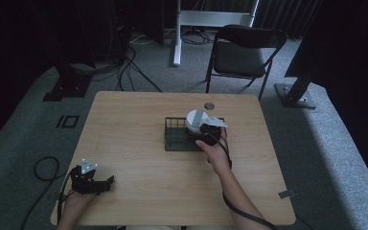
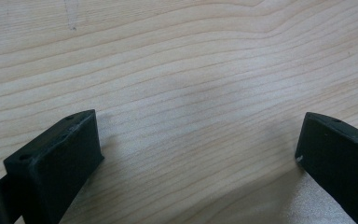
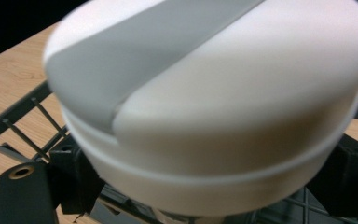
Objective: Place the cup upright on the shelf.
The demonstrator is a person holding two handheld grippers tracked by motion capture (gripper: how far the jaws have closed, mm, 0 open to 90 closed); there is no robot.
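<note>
My right gripper (image 1: 202, 130) is clamped, jaws either side, on a white lidded container w/ a grey stripe (image 3: 205, 107), held at the right end of the dark wire rack (image 1: 175, 136) mid-surface; whether it's going in or coming out I can't tell. Left gripper (image 2: 198, 154) idles w/ jaws apart over bare wooden surface (image 1: 134, 158) near my edge. Next move, I'd judge, needs a steady vertical path clear of the rack wires.

Dim overhead scene, blurred close-ups
</note>
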